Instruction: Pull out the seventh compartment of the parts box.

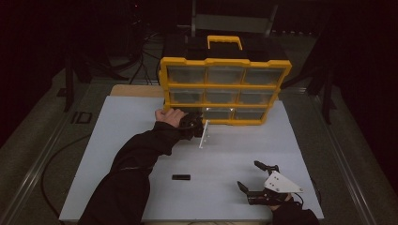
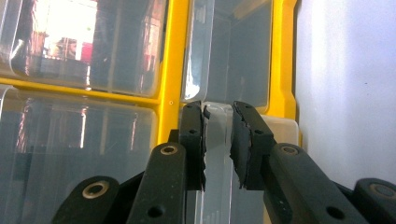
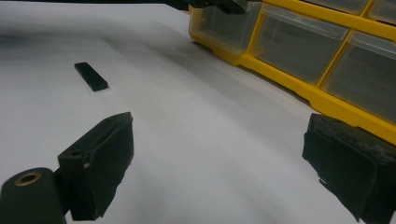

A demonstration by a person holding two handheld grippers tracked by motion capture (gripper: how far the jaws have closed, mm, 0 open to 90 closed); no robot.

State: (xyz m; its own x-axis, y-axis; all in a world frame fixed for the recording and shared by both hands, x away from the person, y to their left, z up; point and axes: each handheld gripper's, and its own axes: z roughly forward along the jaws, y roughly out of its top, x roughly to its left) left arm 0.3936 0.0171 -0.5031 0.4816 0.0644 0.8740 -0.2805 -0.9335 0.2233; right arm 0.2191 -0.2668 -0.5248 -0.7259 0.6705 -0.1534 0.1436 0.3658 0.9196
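A: From the high view first. Seen there: a yellow organizer (image 1: 224,90) with clear drawers in three rows, standing upright at the far part of the white surface (image 1: 126,140), black and yellow handle on top.

B: And the left tongs (image 1: 199,126)?

A: Held at the bottom left drawer (image 1: 204,133), which sticks out of the lowest row toward the person, well pulled from its slot. Dark sleeve behind, hand at the lower left corner of the organizer. Also a small black block (image 1: 181,177) lying flat on the surface, apart from both hands. Right tongs (image 1: 251,176) near the front right edge, spread wide, nothing between.

B: Now the left gripper view.

A: Left tongs (image 2: 218,140) narrowed around the clear plastic front of the drawer (image 2: 218,158); left pad on the plastic, right pad very near, firm pressing not sure. Yellow frame (image 2: 173,70) and other clear drawers behind.

B: Any writing or brand?

A: None legible; only reflections on the plastic.

B: Right gripper view?

A: Right tongs (image 3: 219,163) wide apart above the bare surface (image 3: 210,112), holding nothing. Black block (image 3: 91,76) at far left, organizer (image 3: 322,98) along the right, its corner drawer (image 3: 224,25) out. No readable label here either.
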